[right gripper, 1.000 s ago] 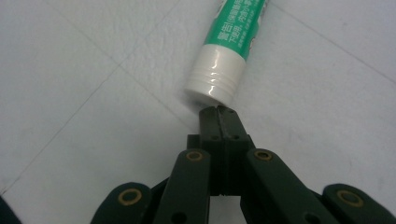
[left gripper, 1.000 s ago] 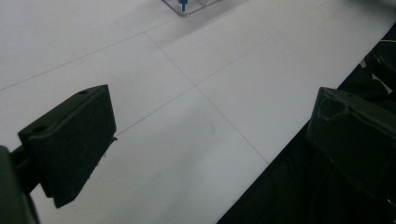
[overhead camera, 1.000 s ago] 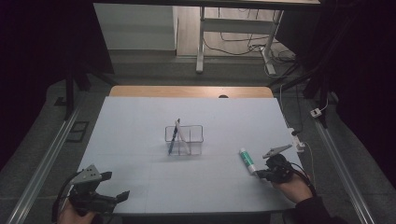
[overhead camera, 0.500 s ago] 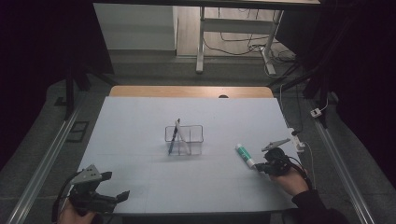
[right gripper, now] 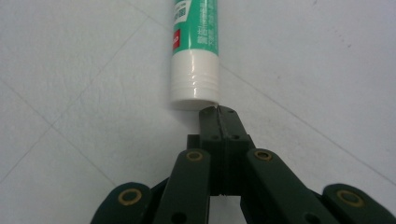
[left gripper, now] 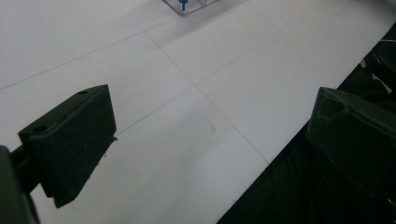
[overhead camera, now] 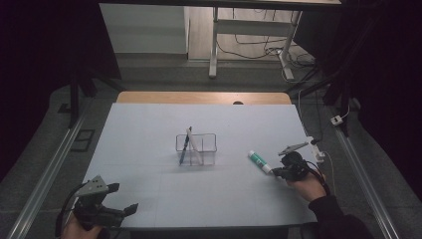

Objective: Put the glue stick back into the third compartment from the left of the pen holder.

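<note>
Pushing is the step in hand: the right gripper, jaws clenched together on nothing, sets its tip against the white cap end of the glue stick, which lies flat on the table to the right of the clear organizer. Its long axis runs diagonally, with the green body pointing toward the organizer and the cap toward the gripper. Next likely comes opening the jaws to grasp it. The left gripper idles released, nearer than the organizer.
</note>
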Motion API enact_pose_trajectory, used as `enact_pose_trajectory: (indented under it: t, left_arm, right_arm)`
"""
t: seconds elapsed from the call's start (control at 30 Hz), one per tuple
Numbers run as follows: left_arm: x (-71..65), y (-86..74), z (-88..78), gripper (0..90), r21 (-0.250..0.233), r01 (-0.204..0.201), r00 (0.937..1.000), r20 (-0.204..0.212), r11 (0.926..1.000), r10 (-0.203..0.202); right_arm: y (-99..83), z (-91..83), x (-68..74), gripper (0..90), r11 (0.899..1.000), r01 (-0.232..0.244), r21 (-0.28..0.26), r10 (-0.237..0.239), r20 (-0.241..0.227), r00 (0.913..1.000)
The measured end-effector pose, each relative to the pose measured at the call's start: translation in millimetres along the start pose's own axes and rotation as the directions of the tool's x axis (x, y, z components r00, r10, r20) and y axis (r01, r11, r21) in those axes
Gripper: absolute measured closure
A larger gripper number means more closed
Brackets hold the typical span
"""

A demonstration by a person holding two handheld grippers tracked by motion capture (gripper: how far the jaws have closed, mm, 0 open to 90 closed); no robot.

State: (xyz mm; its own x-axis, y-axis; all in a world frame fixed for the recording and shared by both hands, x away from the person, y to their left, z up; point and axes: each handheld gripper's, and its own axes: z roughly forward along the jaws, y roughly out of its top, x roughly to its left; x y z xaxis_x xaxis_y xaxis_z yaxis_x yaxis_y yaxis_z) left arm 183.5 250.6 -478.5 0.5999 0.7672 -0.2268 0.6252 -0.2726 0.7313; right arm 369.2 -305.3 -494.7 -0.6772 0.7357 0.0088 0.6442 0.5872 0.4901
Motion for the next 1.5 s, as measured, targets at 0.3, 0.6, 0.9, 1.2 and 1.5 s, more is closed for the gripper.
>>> enact_pose_trajectory:
  t: [0.3,0.6,0.9,1.2,1.5]
  left_arm:
    - [0.1,0.0,0.0,1.2,-0.001,0.001,1.0,0.0,1.0,-0.001]
    - [0.3,0.0,-0.2,1.1,-0.001,0.003,1.0,-0.001,1.0,-0.003]
    - [0.6,0.0,-0.1,1.1,0.001,0.004,1.0,-0.001,1.0,-0.004]
    - [0.6,0.0,0.0,1.1,0.002,0.004,1.0,-0.001,1.0,-0.004]
    - [0.5,0.0,-0.1,1.1,0.001,0.003,1.0,-0.001,1.0,-0.003]
  right_arm:
    - [5.8,2.8,-4.7,89.7,1.0,0.009,-0.001,-0.009,0.015,0.9999]
    - [8.8,-18.4,-1.8,73.1,0.997,-0.017,-0.08,0.019,0.021,0.9996]
    - [22.1,-14.0,5.5,25.1,0.996,-0.029,-0.088,0.03,0.012,0.9995]
    - [32.6,6.2,9.0,1.7,0.999,-0.028,-0.02,0.028,0.026,0.9993]
    - [40.0,24.1,11.7,0.0,1.0,0.004,0.023,-0.004,0.021,0.9998]
